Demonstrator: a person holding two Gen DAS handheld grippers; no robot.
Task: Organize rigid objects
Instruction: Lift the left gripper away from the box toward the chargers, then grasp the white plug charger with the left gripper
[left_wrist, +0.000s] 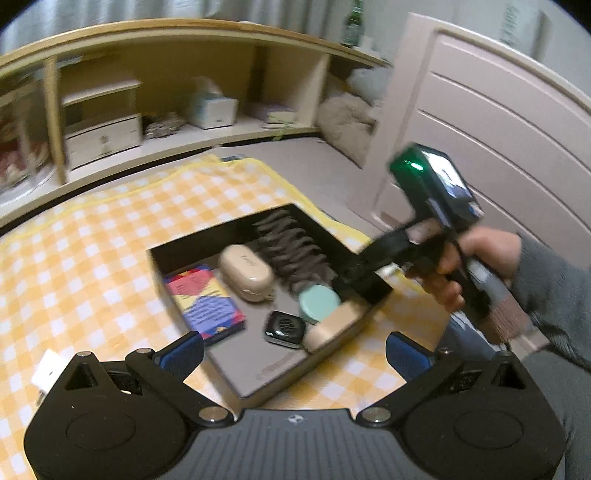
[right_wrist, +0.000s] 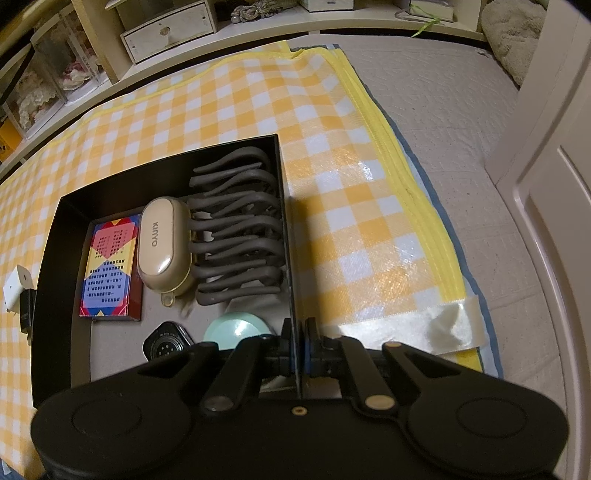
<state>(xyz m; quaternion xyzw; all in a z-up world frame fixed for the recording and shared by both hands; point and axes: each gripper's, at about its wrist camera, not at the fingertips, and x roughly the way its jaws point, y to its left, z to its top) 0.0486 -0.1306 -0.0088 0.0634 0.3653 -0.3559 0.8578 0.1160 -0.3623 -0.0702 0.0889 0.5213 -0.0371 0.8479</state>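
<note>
A black box (right_wrist: 55, 236) sits on a yellow checked cloth (right_wrist: 351, 206) spread over a bed. The right gripper (right_wrist: 297, 343) has its fingers pinched tight on the box's right wall, near the close corner. One finger is inside the box and the other is outside, with the thin wall between them.

Inside the box, a gray wavy rack (right_wrist: 236, 229) lies along the right wall. A tan case (right_wrist: 164, 243) lies just beside it, and a card box (right_wrist: 110, 269) with bright colors lies next to the case. A green round tin (right_wrist: 236, 328) and a small black watch (right_wrist: 168, 343) lie near the close end.

The left gripper (left_wrist: 295, 354) hangs above the box's near corner. Its fingers are wide apart and hold nothing.

A white plug (right_wrist: 16, 286) lies on the cloth just outside the left wall.
</note>
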